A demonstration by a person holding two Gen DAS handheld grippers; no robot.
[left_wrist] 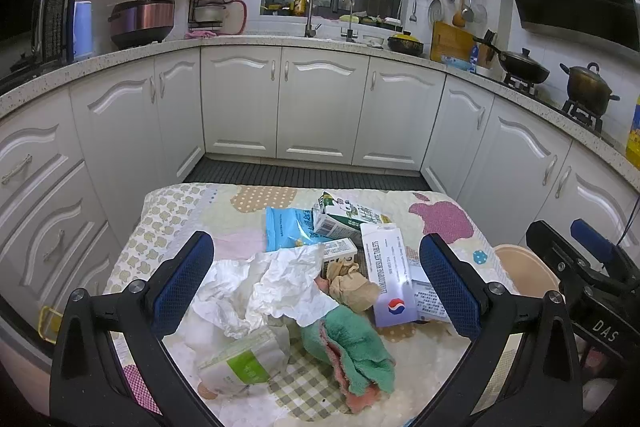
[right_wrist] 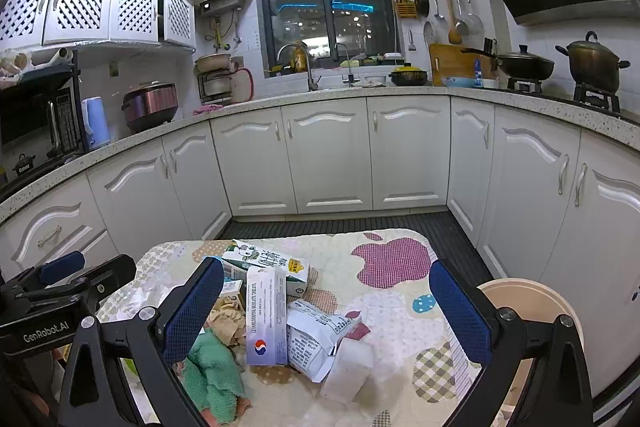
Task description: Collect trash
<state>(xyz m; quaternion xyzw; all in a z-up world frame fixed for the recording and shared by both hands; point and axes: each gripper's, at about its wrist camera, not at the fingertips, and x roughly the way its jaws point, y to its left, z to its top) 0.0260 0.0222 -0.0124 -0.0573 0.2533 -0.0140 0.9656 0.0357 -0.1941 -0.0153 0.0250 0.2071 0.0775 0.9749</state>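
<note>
A small counter (left_wrist: pixel 168 211) with a patchwork cloth holds a pile of trash. The left gripper (left_wrist: pixel 316 279) hangs over the pile with its blue fingers (left_wrist: pixel 184 275) wide apart, and it holds nothing. Between those fingers, lower down, lie crumpled white paper (left_wrist: pixel 276 287), a brown paper ball (left_wrist: pixel 352 285) and a green and pink cloth (left_wrist: pixel 352 351). A white and green packet (left_wrist: pixel 244 359) lies near the front edge. A long white box (left_wrist: pixel 390 275) lies just beside the right-hand finger. Behind it are a milk carton (left_wrist: pixel 348 215) and a blue packet (left_wrist: pixel 288 227).

The right gripper (right_wrist: pixel 326 311) is wide open too and holds nothing. Between its fingers (right_wrist: pixel 460 315) lie the long white box (right_wrist: pixel 266 315), a white printed packet (right_wrist: pixel 316 343) and a white tissue (right_wrist: pixel 350 367). The green cloth (right_wrist: pixel 212 375) sits by its left-hand finger. A round pink bin (right_wrist: pixel 532 303) stands beside the counter on the right, apart from the trash.
</note>
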